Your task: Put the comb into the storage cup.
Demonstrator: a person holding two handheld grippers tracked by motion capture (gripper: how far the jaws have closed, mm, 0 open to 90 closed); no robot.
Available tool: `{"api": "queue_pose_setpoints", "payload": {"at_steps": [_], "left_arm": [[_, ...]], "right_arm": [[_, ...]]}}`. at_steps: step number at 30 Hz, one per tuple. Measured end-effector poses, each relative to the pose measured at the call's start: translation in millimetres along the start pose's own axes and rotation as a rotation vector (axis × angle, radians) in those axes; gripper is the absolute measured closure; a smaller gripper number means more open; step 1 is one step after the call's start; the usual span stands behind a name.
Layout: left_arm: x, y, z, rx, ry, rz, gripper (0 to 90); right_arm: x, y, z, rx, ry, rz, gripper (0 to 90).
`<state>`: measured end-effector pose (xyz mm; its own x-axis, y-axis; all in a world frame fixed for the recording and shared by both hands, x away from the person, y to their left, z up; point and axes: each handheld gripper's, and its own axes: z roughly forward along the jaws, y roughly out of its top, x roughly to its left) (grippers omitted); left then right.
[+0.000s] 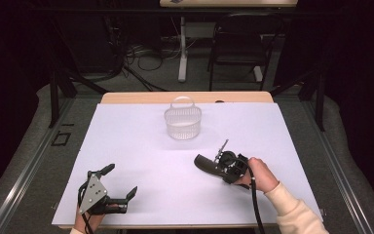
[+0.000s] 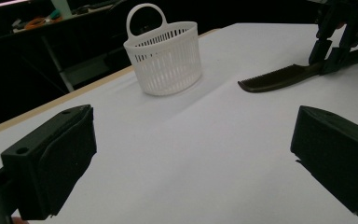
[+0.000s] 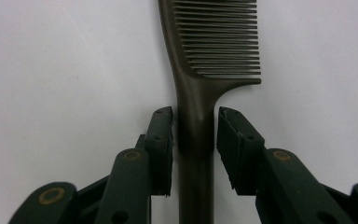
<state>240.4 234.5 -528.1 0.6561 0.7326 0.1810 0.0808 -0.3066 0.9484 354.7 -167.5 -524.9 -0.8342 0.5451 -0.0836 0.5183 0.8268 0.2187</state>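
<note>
A dark comb [image 1: 205,163] lies flat on the white table sheet [image 1: 141,146], right of centre, its teeth end toward the left. My right gripper [image 1: 219,163] is down at the comb's handle. In the right gripper view the handle [image 3: 196,107] runs up between the two pads [image 3: 161,140], which flank it closely with a thin gap on each side; the comb still rests on the sheet. My left gripper [image 1: 121,179] rests near the front left edge with its jaws wide apart and nothing between them [image 2: 191,154]. From there I see the comb [image 2: 279,77] and the right gripper [image 2: 328,53].
A white slotted basket [image 1: 182,122] with a loop handle stands upright at the back middle of the sheet, also seen in the left gripper view [image 2: 163,56]. A chair [image 1: 238,44] and cables are on the floor beyond the table's far edge.
</note>
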Motion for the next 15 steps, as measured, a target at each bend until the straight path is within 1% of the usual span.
{"api": "queue_pose_setpoints", "payload": {"at_steps": [4, 6, 7, 10, 15], "left_arm": [[-0.1, -0.1, 0.3, 0.0, -0.001, -0.001, 0.1], [0.2, -0.3, 0.4, 0.0, -0.003, -0.003, 0.1], [0.3, -0.3, 0.3, 0.002, -0.002, -0.001, 0.1], [-0.5, -0.2, 0.5, 0.002, -0.002, 0.002, 0.1], [-0.4, -0.1, 0.5, 0.002, -0.002, 0.001, 0.1]], "right_arm": [[0.2, 1.8, 1.7, 0.022, -0.002, -0.001, 68.1], [0.1, 2.0, 2.9, 0.017, 0.005, 0.004, 69.5], [-0.3, 2.1, 2.8, 0.017, 0.002, 0.0, 70.9], [-0.6, 1.9, 2.9, 0.018, 0.005, 0.007, 71.5], [-1.5, 0.7, 1.8, 0.016, 0.009, 0.004, 72.0]]}}
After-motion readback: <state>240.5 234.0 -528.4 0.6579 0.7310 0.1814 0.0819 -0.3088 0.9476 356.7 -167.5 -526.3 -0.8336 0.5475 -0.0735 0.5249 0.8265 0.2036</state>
